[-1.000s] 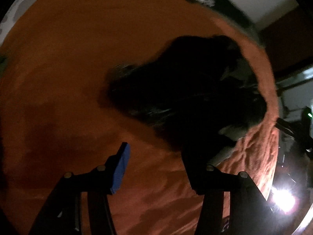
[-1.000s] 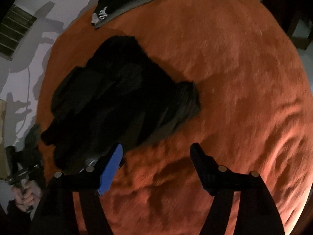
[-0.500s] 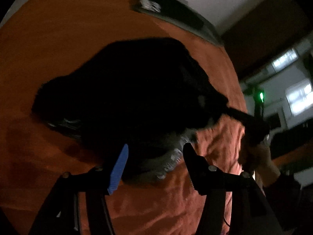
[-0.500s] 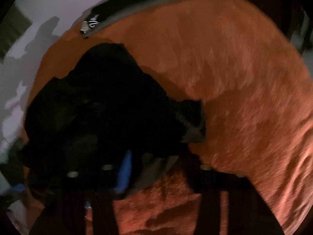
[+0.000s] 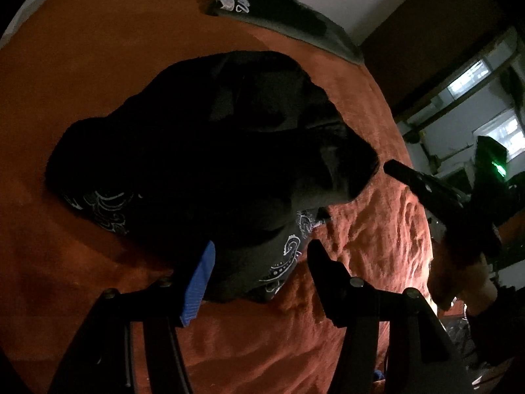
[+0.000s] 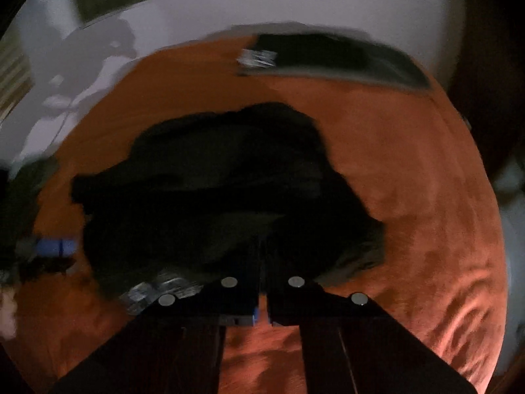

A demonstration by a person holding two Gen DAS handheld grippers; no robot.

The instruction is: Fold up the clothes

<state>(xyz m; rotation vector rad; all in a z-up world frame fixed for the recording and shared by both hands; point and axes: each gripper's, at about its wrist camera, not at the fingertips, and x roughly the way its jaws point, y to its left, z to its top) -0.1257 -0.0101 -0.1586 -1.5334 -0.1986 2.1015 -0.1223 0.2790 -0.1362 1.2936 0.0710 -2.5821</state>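
Two black handheld grippers: the left gripper [image 5: 261, 272] carries one ribbed blue pad opposite a black finger; the right gripper [image 6: 261, 298] shows silver screws and blue-edged pads.

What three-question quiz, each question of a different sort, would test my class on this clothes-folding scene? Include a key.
1. True or false: the black garment lies on a green cover.
2. The right gripper is: A wide open, B shut, C out of view.
3. What lies between the fingers of the open left gripper?
Key: 1 false, the blanket under it is orange; 2 B; 3 the garment's white-patterned edge.
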